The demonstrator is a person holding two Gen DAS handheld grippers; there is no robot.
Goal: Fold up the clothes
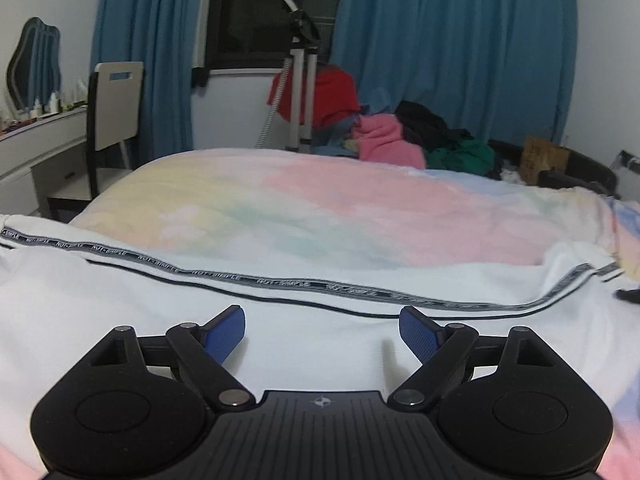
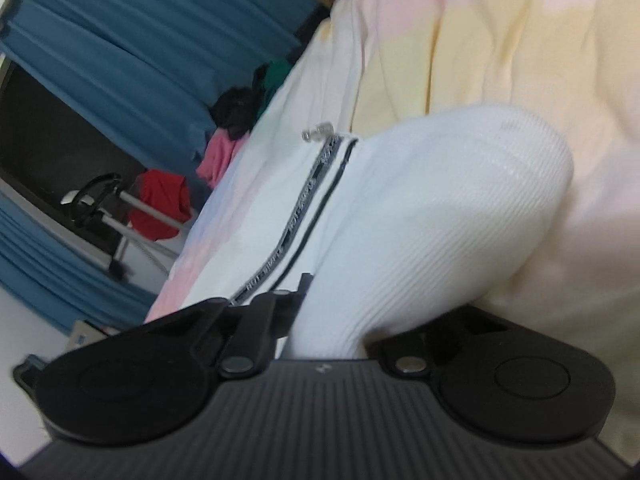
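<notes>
On the pastel bedspread [image 1: 320, 200], left gripper [image 1: 322, 332] jaws gape over smooth white garment [image 1: 120, 300]; right gripper [image 2: 328, 336] clenches its ribbed cuff [image 2: 440, 216].

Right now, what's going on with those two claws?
Left gripper open over white garment. Right gripper shut on its ribbed part. Nothing in the way.

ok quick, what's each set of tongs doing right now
Left tongs: open, empty, over the white garment.
Right tongs: shut on a ribbed fold of the white garment; fingertips hidden by the cloth.
</notes>
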